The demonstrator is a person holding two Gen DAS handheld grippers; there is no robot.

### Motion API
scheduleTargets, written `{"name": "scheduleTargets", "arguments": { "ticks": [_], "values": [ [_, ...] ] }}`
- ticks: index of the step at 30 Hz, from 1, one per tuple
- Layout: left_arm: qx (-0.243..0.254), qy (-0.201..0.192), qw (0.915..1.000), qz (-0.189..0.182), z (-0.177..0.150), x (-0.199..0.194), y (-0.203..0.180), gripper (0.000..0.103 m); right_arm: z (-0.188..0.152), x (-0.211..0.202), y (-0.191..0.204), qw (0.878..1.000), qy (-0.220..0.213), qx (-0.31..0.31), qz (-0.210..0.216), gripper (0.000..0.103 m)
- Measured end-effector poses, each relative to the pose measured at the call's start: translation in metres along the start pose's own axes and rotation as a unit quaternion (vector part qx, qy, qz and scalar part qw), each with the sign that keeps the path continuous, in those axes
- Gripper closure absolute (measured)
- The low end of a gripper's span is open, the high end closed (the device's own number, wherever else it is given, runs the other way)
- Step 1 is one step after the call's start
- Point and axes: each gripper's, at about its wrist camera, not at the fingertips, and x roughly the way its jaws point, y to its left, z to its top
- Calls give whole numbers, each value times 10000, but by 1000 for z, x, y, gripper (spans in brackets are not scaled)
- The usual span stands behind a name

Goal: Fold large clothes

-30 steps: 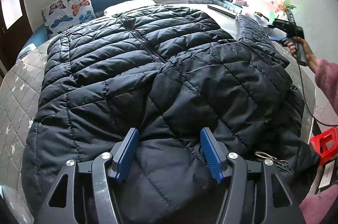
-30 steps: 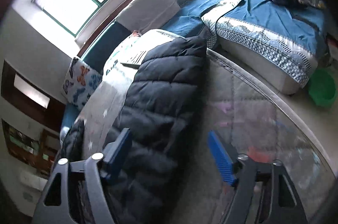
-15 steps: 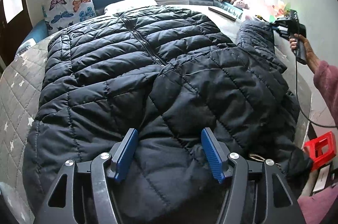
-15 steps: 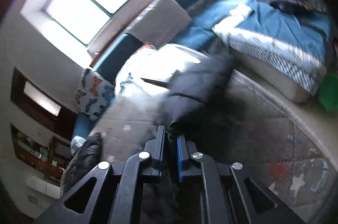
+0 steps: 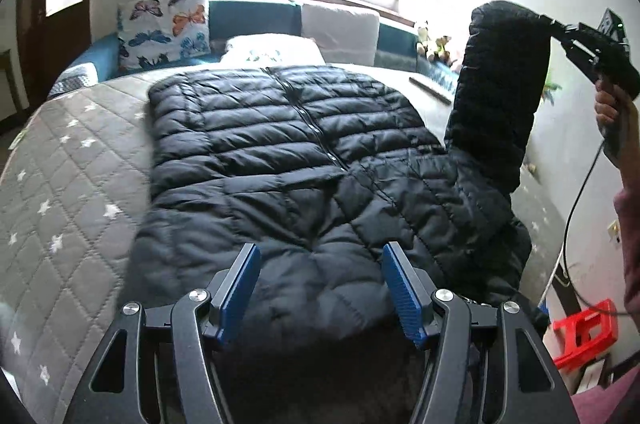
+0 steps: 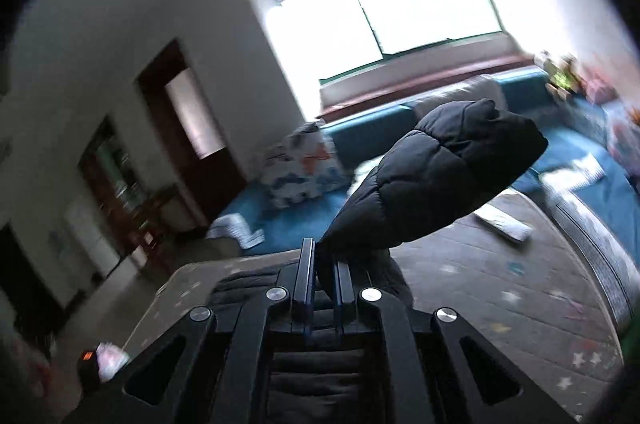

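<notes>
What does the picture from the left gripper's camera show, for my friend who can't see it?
A big black puffy jacket lies spread on a grey star-quilted bed. On the right, the right hand-held gripper is shut on one sleeve and holds it up in the air. The open left hand-held gripper hovers over the jacket's near edge.

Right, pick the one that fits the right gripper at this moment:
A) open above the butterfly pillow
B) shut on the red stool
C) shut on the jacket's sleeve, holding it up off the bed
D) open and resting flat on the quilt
C: the right gripper is shut on the sleeve of the black puffer jacket, which hangs raised above the bed.
</notes>
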Motion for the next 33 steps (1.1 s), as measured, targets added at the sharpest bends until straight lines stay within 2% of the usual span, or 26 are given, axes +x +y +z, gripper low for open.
{"name": "scheduleTargets", "arguments": {
  "ticks": [4,7,10,13,15,17,20,23,26,27,28,29,30,33],
  "values": [
    [-121,-217,9997,4,-12,-24,16,35,-21,9,83,9957,191,-696,583,93],
    [-191,-300,9994,38,-24,-38,27,35,-59,34,144,9849,708,-1249,969,93],
    [-320,-382,9987,54,-37,-50,40,35,-107,67,186,9696,1368,-1638,1202,94],
    [-473,-364,9982,33,-47,-55,50,35,-159,95,217,9482,1957,-2127,1321,96],
    [-543,-342,9979,40,-52,-56,52,35,-196,117,228,9332,2489,-2224,1332,96],
    [-590,-331,9977,30,-57,-60,55,35,-220,131,231,9164,2917,-2358,1399,96],
    [-593,-378,9975,61,-59,-67,56,35,-234,128,235,9017,3243,-2453,1470,96],
    [-616,-506,9968,20,-51,-76,56,35,-217,107,234,9046,3116,-2535,1424,96],
    [-601,-617,9963,-9,-34,-79,52,32,-190,94,218,9129,3036,-2378,1342,87],
    [-619,-628,9961,-10,-27,-78,52,29,-179,90,206,9191,2988,-2249,1241,76],
    [-649,-641,9958,-18,-19,-76,51,23,-173,91,199,9241,2928,-2172,1146,59],
    [-700,-665,9953,-14,-11,-73,50,22,-163,88,184,9321,2816,-2064,964,51],
    [-734,-689,9949,-17,-4,-71,50,22,-152,85,168,9403,2690,-1944,755,45],
    [-915,-632,9938,-26,19,-53,54,22,-126,84,116,9573,2468,-1480,266,45]
  ]
}}
